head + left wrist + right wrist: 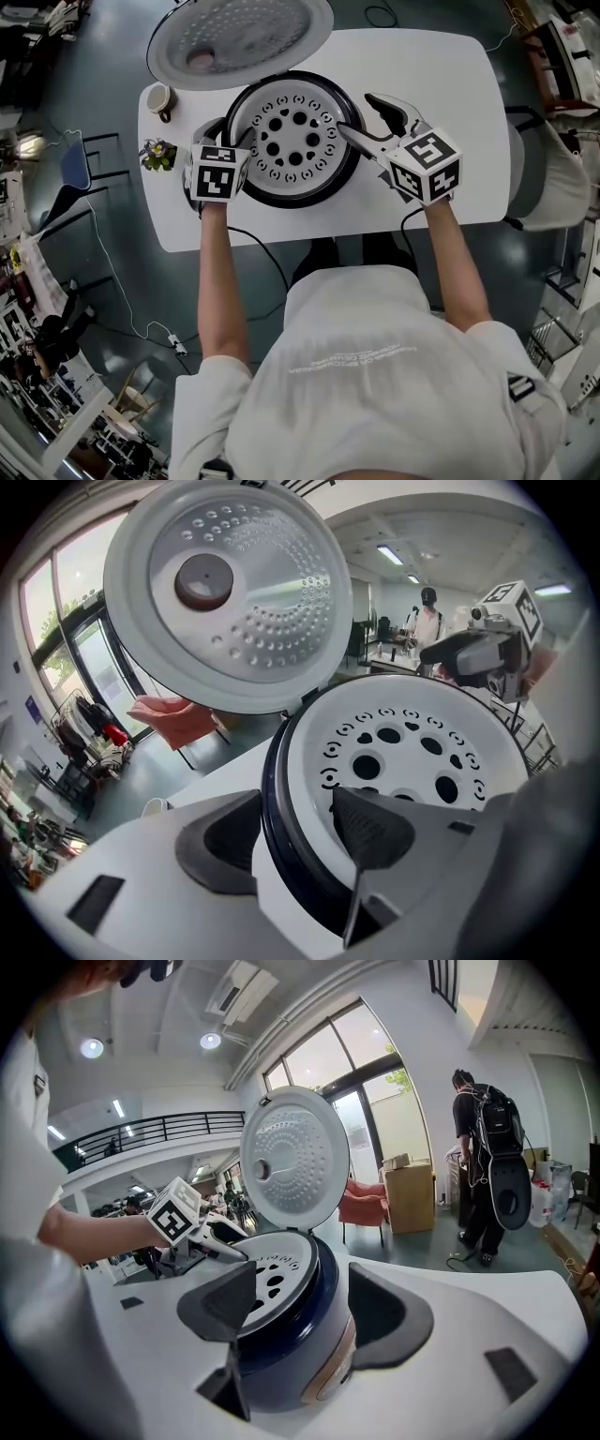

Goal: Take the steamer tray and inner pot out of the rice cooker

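Step in hand seems grasping the steamer tray (292,141); left gripper (234,139) and right gripper (358,114) straddle its rim, open, empty; next the 2 should close.

L gripper (232,134), R gripper (356,112): fingers (217,1305) apart

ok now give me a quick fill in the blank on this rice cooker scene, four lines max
1. The rice cooker has its ____ swung up.
2. The perforated steamer tray sitting in it is coloured ____.
3. In the head view, the mug stands to the cooker's ____.
4. The left gripper and right gripper each straddle the cooker's rim, one jaw over the tray and one outside, with jaws ____.

Missing words: lid; white; left; open
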Motion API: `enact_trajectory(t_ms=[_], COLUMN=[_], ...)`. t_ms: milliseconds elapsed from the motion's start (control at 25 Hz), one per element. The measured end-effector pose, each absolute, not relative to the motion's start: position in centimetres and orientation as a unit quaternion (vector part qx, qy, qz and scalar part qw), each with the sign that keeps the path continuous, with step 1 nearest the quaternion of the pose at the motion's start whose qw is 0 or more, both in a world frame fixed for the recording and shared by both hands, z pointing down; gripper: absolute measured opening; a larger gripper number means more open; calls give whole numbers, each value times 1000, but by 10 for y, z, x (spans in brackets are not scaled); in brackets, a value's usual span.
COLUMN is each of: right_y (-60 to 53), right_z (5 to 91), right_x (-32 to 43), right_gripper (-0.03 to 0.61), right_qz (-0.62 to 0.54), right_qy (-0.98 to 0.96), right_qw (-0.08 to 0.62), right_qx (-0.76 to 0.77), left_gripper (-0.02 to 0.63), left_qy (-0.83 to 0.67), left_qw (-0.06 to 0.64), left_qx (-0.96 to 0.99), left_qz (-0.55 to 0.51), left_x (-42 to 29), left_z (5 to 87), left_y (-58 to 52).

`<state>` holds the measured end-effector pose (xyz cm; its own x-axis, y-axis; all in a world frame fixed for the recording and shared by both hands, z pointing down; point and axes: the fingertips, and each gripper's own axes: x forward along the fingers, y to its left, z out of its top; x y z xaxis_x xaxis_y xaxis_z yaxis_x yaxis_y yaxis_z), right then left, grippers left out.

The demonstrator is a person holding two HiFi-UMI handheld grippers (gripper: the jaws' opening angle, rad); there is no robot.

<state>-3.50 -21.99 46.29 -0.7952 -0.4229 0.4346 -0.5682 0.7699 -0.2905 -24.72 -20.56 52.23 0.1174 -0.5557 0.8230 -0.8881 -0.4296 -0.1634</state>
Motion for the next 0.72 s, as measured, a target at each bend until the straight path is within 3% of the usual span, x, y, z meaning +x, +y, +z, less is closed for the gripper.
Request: enact_trajectory(t_ms=[560,720], right_y=[-219,-217], right_z=[456,449], right_x=[-20,-25], right_gripper=[307,307], right_qz=[192,185], right_qy=[-932,-934], right_qw=[171,170], right_qx=[256,254], left_gripper=[249,218], left_qy=[-516,-519], left_qw=[162,170], left_qx=[705,712], left_qz=[459,442], left_x=[-242,-244], left_z=[514,506], left_y=[-201,-197])
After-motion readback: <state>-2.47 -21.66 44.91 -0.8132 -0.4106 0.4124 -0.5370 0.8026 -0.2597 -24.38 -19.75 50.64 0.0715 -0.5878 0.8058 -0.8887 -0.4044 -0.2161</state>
